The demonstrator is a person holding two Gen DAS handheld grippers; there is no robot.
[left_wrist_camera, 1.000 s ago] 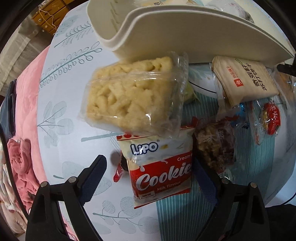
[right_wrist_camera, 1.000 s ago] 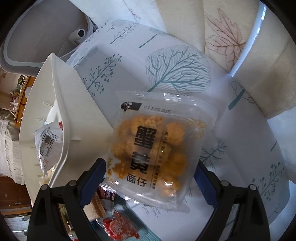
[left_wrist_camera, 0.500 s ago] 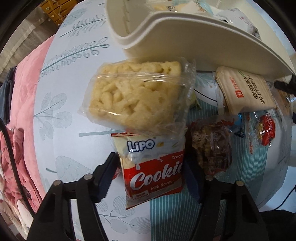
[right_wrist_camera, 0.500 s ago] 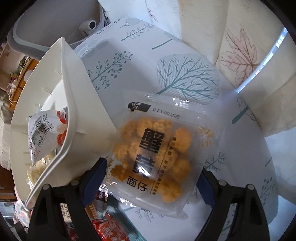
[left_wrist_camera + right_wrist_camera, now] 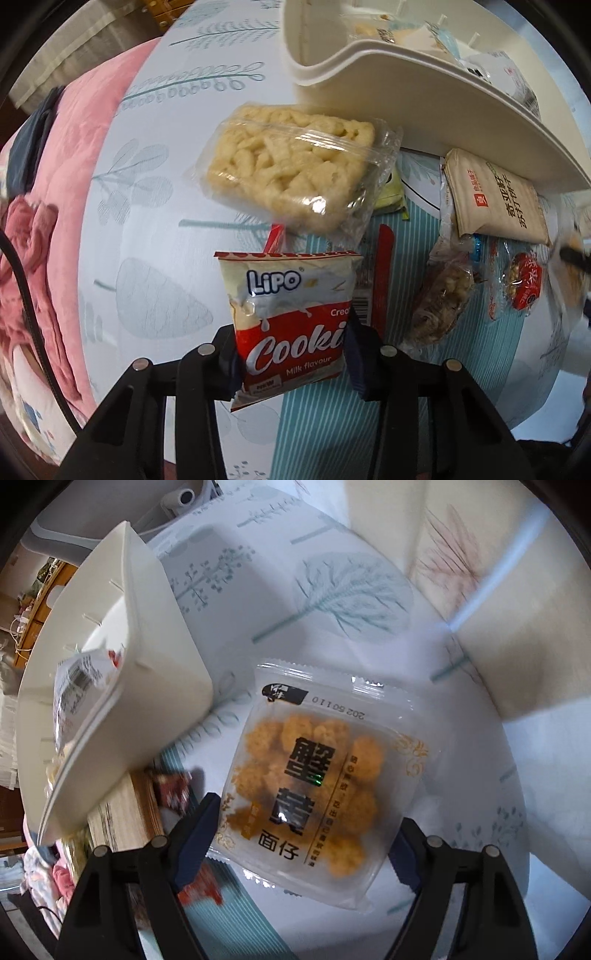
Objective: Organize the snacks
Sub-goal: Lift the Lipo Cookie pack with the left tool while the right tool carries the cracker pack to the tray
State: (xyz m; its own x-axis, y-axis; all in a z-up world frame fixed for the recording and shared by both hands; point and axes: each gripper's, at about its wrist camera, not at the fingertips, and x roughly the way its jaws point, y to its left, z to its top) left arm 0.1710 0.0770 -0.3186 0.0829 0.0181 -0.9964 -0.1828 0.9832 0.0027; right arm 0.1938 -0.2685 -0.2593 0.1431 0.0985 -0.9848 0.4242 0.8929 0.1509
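1. Snacks are lying on a table (image 5: 155, 221) with a leaf-print cloth, and a large white bin (image 5: 424, 96) is standing at 12 o'clock in the left wrist view, with some packets inside it.
2. The same white bin (image 5: 122, 686) is filling the 9 to 10 o'clock side of the right wrist view.
3. The clear pack of pale puffed bars (image 5: 291, 166) is lying near the centre, just beside the bin wall.
4. The orange cracker packet (image 5: 325, 786) is sitting between the fingers of the right gripper (image 5: 306, 843); the fingers are spread wide and both seem to be touching its sides.
5. The beige packet (image 5: 495, 199) is lying at 3 o'clock, partly under the bin rim.
6. The Lipo cookie packet (image 5: 291, 321) is being held by the left gripper (image 5: 291, 360), whose fingers are pressed narrow against its lower sides.
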